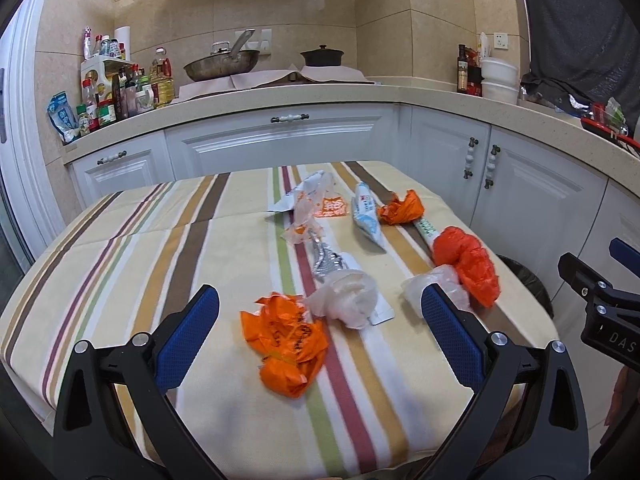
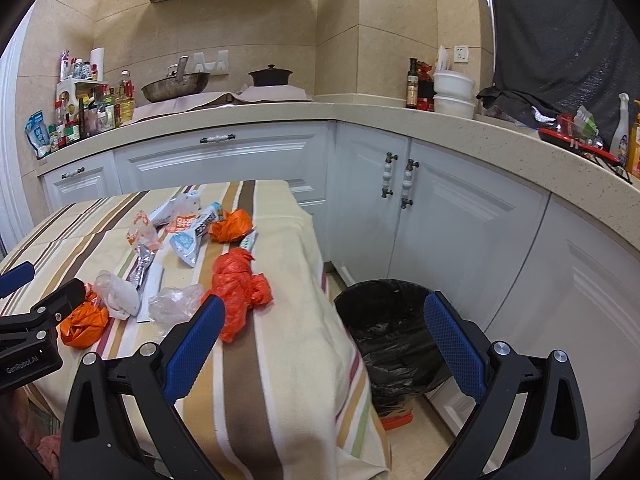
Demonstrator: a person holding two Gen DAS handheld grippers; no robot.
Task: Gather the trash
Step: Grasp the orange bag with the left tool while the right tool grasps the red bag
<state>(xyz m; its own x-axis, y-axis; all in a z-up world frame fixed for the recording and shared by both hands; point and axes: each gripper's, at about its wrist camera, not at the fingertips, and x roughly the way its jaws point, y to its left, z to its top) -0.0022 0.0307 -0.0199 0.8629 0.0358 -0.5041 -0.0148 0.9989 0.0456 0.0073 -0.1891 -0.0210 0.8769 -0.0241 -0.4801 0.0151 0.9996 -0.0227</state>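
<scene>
Both grippers, left (image 1: 320, 320) and right (image 2: 324, 326), hold their jaws wide open and empty. Trash is scattered toward the surface's right edge, with the bin (image 2: 394, 320) on the floor beside it. Best to pinch the near orange bag (image 1: 284, 346) at its bunched middle, so it lifts whole.

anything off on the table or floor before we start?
Just the trash itself: crumpled orange bags, clear plastic and wrappers strewn over the striped tablecloth. The black-lined bin stands upright beside the table. Nothing spilled or broken. Both tools open, empty.
</scene>
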